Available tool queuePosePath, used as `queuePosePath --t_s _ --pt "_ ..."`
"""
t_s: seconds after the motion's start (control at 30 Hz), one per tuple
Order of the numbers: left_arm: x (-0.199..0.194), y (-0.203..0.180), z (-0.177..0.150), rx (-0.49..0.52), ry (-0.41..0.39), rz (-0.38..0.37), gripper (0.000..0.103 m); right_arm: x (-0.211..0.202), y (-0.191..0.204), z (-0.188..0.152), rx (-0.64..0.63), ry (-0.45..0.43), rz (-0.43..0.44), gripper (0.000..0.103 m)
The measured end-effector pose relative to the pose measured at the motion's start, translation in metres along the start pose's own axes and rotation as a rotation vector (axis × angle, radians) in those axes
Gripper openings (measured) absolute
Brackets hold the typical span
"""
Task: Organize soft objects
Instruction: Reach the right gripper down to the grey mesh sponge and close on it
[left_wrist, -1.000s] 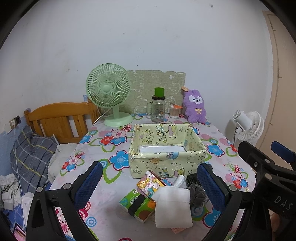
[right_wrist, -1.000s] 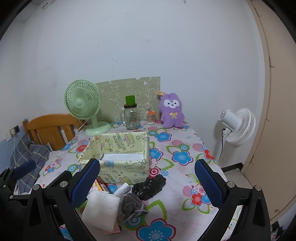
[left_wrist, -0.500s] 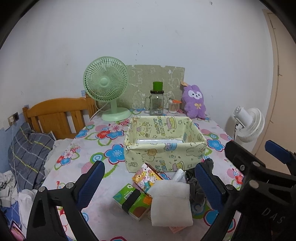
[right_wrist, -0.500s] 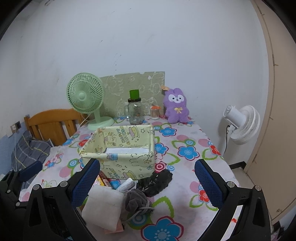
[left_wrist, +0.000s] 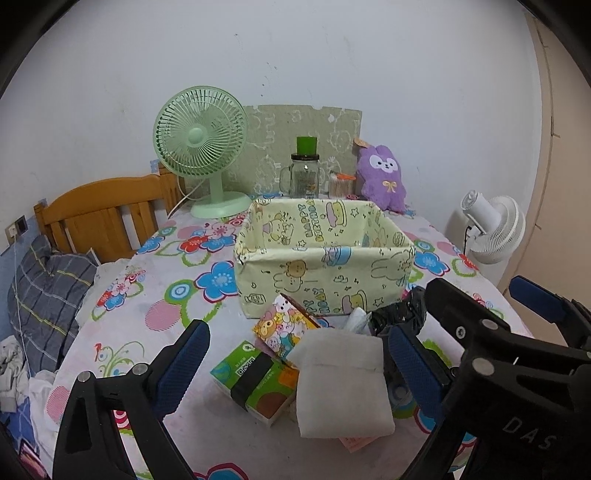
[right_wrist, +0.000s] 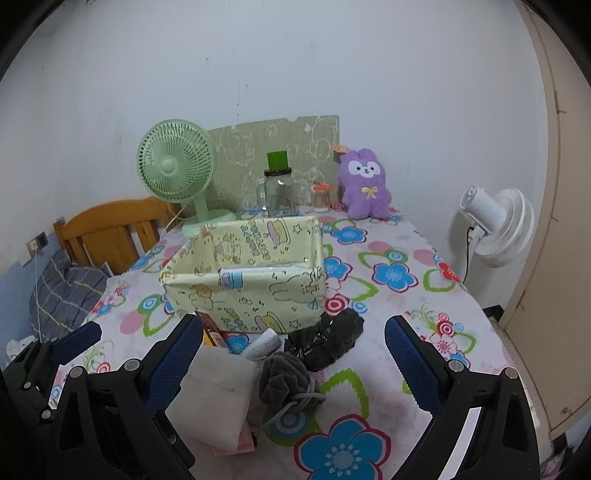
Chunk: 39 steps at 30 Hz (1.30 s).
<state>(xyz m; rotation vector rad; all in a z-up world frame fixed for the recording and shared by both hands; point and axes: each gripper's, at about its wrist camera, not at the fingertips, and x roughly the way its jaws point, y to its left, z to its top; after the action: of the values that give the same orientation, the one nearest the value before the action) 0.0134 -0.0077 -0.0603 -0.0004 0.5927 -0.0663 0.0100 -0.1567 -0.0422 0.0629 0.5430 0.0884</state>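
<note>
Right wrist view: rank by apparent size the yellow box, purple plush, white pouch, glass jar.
1. yellow box
2. white pouch, though it lies nearest the camera, which inflates it
3. purple plush
4. glass jar, close to the plush

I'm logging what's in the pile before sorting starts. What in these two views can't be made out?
- Yellow fabric box floor: its near wall hides it in both views.
- Pink item: lies under the white folded cloth; only an edge shows.
- Grey pouch: the right gripper blocks it in the left wrist view.
- Print on the green tissue pack: too small to read.
- Colourful packet: the left finger largely hides it in the right wrist view.
</note>
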Motion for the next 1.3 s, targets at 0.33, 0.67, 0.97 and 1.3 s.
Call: queuePosePath --t_s 0.33,0.67,0.97,1.3 --pt "0.021 -0.008 -0.014 0.014 0.051 -0.035 0.098 0.022 0.001 -0.015 -0.009 0.06 0.013 0.097" --pt "0.04 -0.019 -0.025 0.035 0.093 -0.044 0.098 0.041 -0.005 -0.028 0.0 0.116 0.008 0.093" --pt "0.052 -0.026 -0.031 0.05 0.129 -0.039 0.098 0.057 -0.009 -0.035 0.011 0.159 0.009 0.091" --pt "0.063 -0.028 -0.035 0.064 0.155 -0.023 0.09 0.075 -0.008 -0.041 0.022 0.208 0.025 0.082"
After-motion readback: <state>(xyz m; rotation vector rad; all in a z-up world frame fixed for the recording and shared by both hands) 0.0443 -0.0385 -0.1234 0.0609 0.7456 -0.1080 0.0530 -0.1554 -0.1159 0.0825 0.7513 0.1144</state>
